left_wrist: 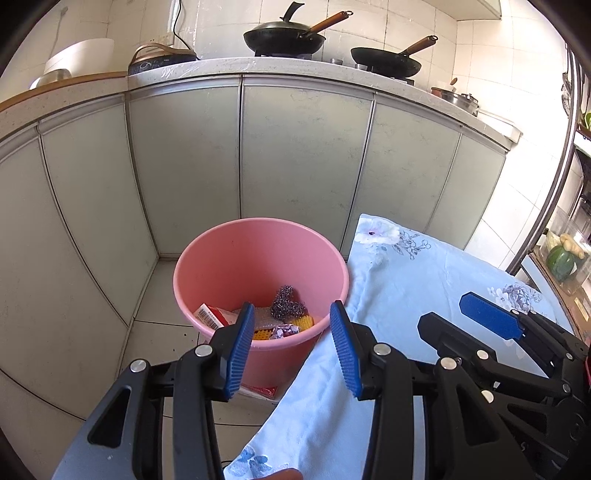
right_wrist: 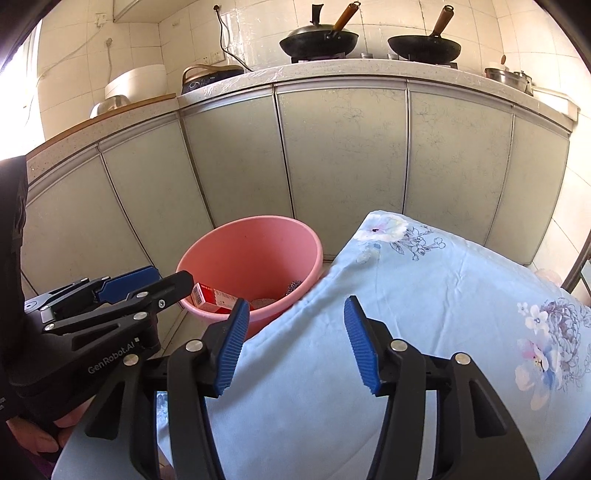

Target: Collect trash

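Nearest, lower centre of the left wrist view: left gripper, blue ribbed pads well apart, nothing between them. It hangs over the near rim of the pink bucket and the edge of the blue floral cloth. Lower centre of the right wrist view: right gripper, jaws also parted and empty, over the same cloth, which fills the lower right of that frame. No loose trash shows on the cloth in either view.

Next out, mid-frame: the bucket stands on the tiled floor, just beside the cloth-covered surface. The trash is inside it, at the bottom:
- red and white carton, lower left of the bucket. Light and thin-walled, will crush if pinched hard; take it across the flat faces.
- steel wool scrubber, centre. Light, springy, snags on pads; easy grip anywhere.
- yellow mesh piece and crumpled wrapper, near side. Soft and very light; the wrapper is likely slippery. Partly hidden behind the left pad, so what they are is a guess.

A red packet lies on the floor at the bucket's foot, low in the frame, half hidden. Probably still to collect; flat, so best pinched by an edge.

Far, top of frame: cabinet doors, counter with two woks.
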`<control>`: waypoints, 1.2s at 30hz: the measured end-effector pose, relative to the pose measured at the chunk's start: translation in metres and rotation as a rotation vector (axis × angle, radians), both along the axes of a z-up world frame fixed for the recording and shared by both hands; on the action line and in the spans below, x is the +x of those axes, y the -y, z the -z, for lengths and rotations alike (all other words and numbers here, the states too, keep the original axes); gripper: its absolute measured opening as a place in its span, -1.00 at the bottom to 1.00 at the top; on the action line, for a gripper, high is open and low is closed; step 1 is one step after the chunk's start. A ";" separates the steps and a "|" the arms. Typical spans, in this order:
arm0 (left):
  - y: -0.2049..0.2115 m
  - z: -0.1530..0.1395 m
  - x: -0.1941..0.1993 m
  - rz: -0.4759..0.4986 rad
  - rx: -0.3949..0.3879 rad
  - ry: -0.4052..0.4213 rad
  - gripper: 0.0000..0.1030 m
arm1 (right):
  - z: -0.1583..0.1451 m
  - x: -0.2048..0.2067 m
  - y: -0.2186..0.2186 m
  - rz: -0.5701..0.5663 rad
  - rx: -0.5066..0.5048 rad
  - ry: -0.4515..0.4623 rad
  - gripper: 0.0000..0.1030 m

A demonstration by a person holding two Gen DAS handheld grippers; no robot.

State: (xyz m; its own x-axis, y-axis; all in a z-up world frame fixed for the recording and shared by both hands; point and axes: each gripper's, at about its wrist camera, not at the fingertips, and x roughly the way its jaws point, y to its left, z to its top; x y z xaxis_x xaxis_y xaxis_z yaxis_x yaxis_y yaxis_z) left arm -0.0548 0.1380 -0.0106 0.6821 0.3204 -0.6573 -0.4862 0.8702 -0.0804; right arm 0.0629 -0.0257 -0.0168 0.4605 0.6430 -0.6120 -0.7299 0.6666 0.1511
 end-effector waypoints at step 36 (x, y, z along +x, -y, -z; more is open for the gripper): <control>0.006 0.002 -0.002 0.020 0.005 -0.006 -0.19 | 0.003 -0.007 0.004 -0.003 -0.009 -0.009 0.05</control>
